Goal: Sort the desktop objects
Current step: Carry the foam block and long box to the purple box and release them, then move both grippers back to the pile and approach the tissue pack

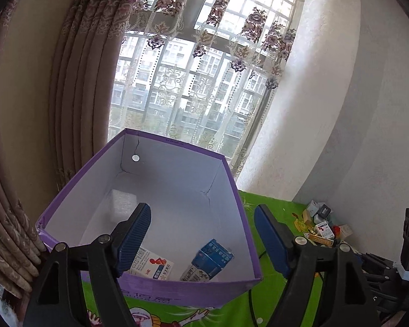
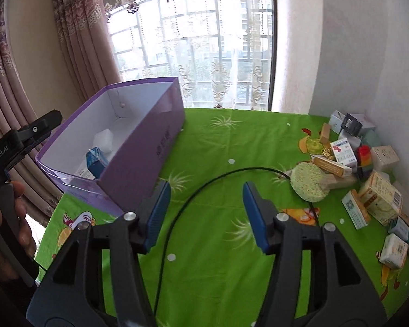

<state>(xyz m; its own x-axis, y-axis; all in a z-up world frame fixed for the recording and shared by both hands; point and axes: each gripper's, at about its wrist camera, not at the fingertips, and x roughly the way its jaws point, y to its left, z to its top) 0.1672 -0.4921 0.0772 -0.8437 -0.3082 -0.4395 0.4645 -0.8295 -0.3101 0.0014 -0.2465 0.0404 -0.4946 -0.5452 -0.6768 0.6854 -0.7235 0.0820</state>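
Note:
A purple box [image 1: 182, 290] with a white inside stands on the green cloth [image 2: 218, 141] at the table's left. In it lie a blue carton [image 1: 214, 259], a white-and-red packet [image 1: 152, 265] and a white foam block [image 1: 122, 201]. My left gripper [image 1: 203, 238] hovers open over the box's near end, empty. My right gripper [image 2: 205, 212] is open and empty above the middle of the cloth. The purple box [image 2: 147, 150] is to its left, and a pile of small boxes [image 2: 373, 193] with a round green sponge [image 2: 309, 181] lies to its right.
A black cable [image 2: 204, 188] loops across the cloth under my right gripper. A hand [image 2: 16, 223] holds the left gripper's handle at the left edge. Curtains and a window stand behind the table; a white wall bounds the right side.

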